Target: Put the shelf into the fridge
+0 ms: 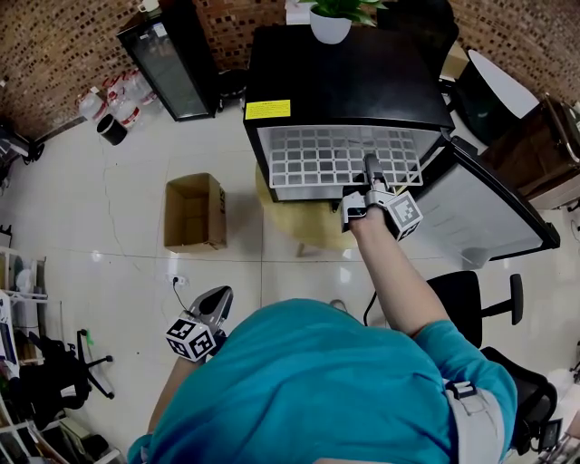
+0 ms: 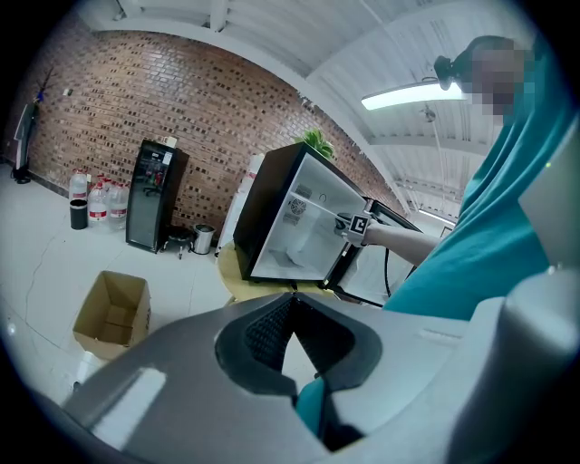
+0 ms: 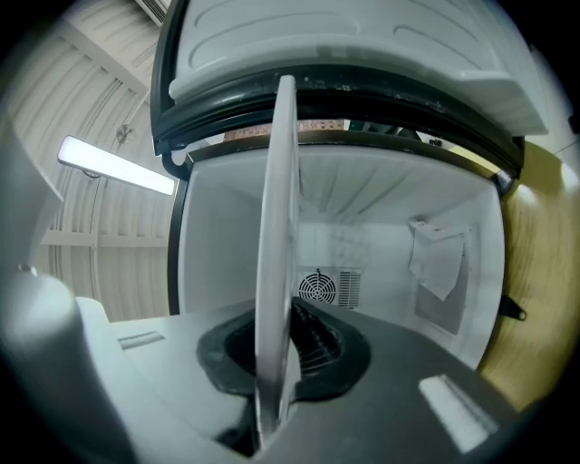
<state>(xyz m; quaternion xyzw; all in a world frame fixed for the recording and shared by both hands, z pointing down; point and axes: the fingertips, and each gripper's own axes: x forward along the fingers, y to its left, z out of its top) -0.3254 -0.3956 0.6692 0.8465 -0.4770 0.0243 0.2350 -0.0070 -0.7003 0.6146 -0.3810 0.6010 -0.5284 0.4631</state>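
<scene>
Right tool (image 1: 372, 169) clamps shelf (image 1: 331, 154) at fridge (image 1: 344, 82) mouth | left tool (image 2: 292, 308) closed, empty | keep shelf level, push straight

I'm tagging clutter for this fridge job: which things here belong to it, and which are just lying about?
In the job: white wire grid shelf, clamped in the right gripper; black mini fridge, door open.
Lying about: brown cardboard box; black glass-door cooler; white-potted green plant; black office chair.
</scene>
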